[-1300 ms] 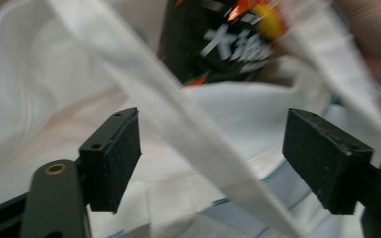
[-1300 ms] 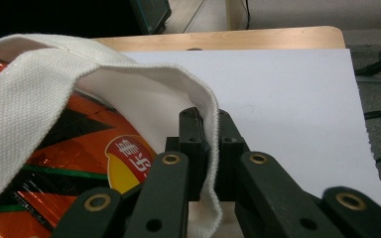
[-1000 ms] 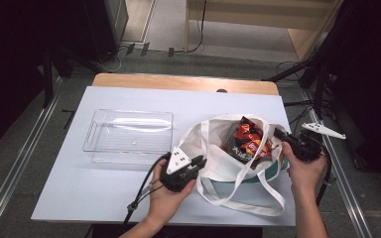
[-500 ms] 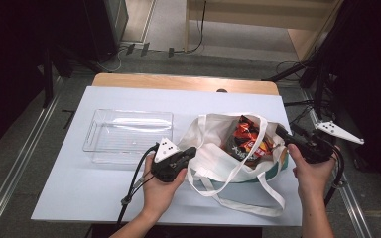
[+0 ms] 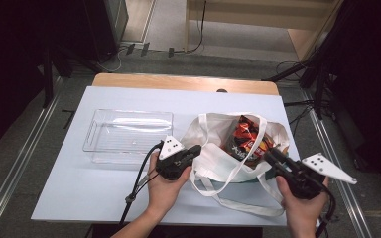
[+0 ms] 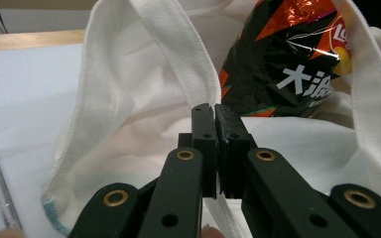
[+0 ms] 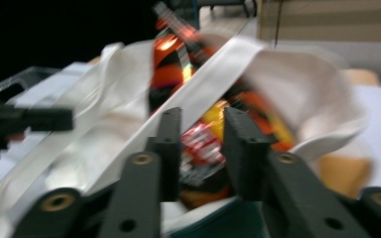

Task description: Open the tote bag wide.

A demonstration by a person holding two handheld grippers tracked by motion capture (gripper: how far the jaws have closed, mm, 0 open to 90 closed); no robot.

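Fingers of the left gripper [image 5: 194, 151] are pinched shut on the near-left rim of the white tote bag [image 5: 213, 163]; in the left gripper view the pads [image 6: 213, 124] meet on the cloth at the foot of a strap. Left of that hand, a clear plastic tray [image 5: 129, 136] sits on the white bench [image 5: 79, 188], well apart from the bag, with bare bench around it and a broad free strip along the near edge. The bag stands right of centre, its mouth open, straps trailing toward the near edge, and an orange-and-black chip bag [image 5: 245, 141] upright inside. At the bag's near-right rim, the right gripper [image 5: 273, 154] has just been closing its fingers; in the blurred right gripper view a narrow gap remains between them, with the snack packet behind and nothing clamped. Little bench is left between the bag and the right edge.
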